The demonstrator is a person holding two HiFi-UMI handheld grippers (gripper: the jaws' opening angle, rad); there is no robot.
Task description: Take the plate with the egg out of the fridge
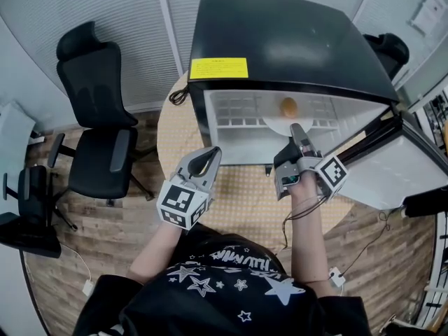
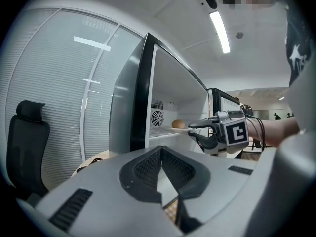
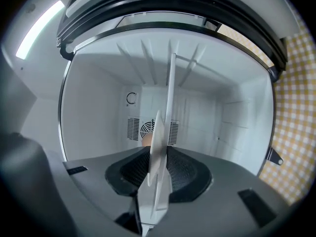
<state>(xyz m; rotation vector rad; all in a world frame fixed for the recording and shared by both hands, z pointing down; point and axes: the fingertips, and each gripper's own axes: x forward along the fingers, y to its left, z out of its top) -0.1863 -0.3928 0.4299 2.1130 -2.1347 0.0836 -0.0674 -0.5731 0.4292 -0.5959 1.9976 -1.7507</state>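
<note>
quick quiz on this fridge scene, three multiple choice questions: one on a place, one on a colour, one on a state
1. Where is the egg?
A) on the plate inside the fridge
B) on top of the fridge
C) on the fridge's door

2. What colour is the label on the fridge's top?
A) red
B) green
C) yellow

3. What state is the right tool in?
A) open and clear of everything
B) closed on the plate's rim
C) closed on the egg

Answers:
1 A, since the head view shows the egg on the white plate inside the open fridge.
2 C, since the label is bright yellow against the black top.
3 B, since the right gripper view shows the plate's edge pinched between its pads.
</note>
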